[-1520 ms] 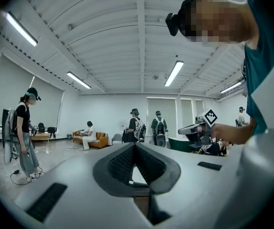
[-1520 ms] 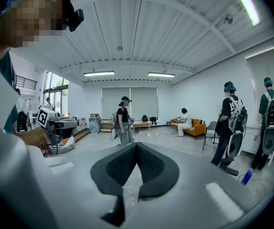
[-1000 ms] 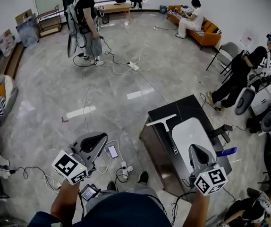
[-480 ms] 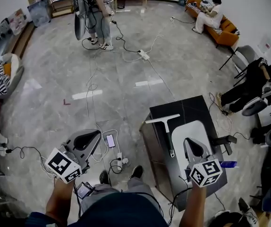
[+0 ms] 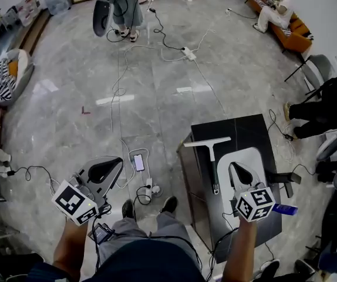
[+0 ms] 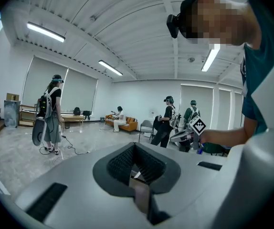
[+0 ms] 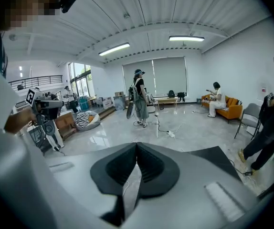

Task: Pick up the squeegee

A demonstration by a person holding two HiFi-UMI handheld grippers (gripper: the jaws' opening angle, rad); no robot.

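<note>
Jaws on both were pressed together, nothing pinched in either. The right gripper (image 5: 235, 168) hung over a white board (image 5: 252, 157) on the dark counter (image 5: 245, 131), just right of the squeegee (image 5: 212, 157) and apart from it. The squeegee lay flat on the counter, its white blade at the far end and the handle running back toward the person. The left gripper (image 5: 119, 161) was well off to the left, out over the floor (image 5: 98, 69) and touching nothing.
</note>
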